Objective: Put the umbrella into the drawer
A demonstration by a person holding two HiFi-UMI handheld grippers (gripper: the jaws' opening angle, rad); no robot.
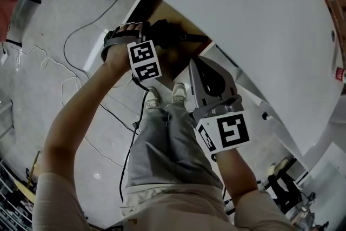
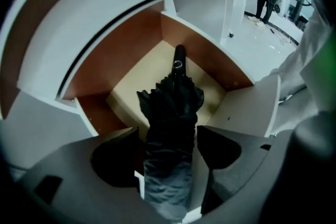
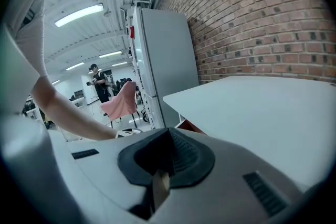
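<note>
Umbrella (image 2: 170, 107) is set in the open drawer (image 2: 134, 81), pointed at its far corner, between the wide-apart jaws of the left hand-held gripper (image 2: 168, 150), which is best lifted straight up so nothing is caught.

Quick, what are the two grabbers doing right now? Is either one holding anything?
Left gripper: jaws open, with the black umbrella loose between them.
Right gripper: jaws shut, holding nothing.
</note>
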